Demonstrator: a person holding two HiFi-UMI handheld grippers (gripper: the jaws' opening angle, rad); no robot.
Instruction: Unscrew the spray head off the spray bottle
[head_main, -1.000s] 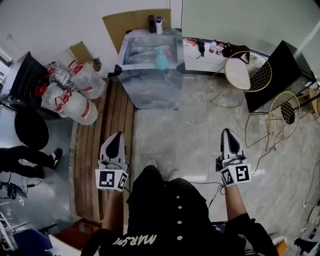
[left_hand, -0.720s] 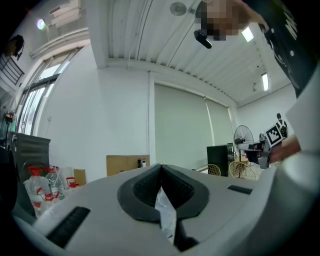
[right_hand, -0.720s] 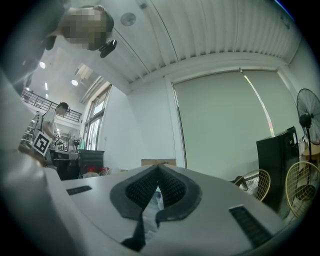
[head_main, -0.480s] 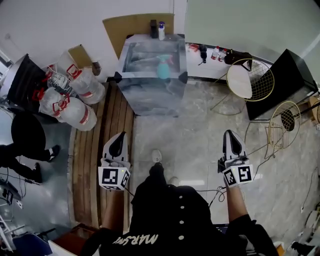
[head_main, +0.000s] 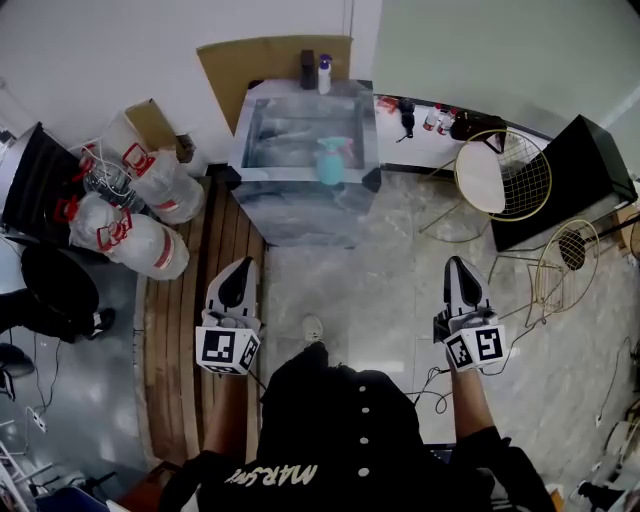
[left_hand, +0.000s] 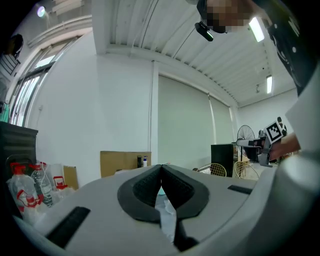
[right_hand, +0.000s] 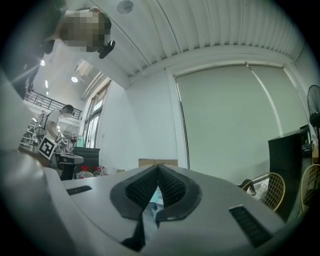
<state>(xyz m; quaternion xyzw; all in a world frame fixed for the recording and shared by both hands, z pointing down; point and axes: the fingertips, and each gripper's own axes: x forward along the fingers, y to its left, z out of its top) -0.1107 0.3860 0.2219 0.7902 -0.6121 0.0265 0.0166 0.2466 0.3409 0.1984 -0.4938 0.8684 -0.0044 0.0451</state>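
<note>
A teal spray bottle (head_main: 331, 160) with its spray head on stands on a clear glass table (head_main: 300, 205) ahead of me in the head view. My left gripper (head_main: 240, 266) and right gripper (head_main: 459, 263) are held level over the floor, short of the table and pointing at it. Both are shut with nothing between the jaws. In the left gripper view the left gripper (left_hand: 161, 166) has its pads pressed together. In the right gripper view the right gripper (right_hand: 158, 166) looks the same. A sliver of teal shows low in the gap behind each pair of pads.
Bagged water jugs (head_main: 130, 215) lie left of the table beside a strip of wooden flooring (head_main: 190, 330). Two wire chairs (head_main: 503, 172) and a black cabinet (head_main: 570, 170) stand to the right. Small bottles (head_main: 323, 72) and a cardboard sheet (head_main: 250, 58) are behind the table. Cables (head_main: 430, 385) trail on the floor.
I have walked forward with both grippers, so the table and bottle sit lower and nearer in the head view. The person at the left edge has mostly slipped out of view.
</note>
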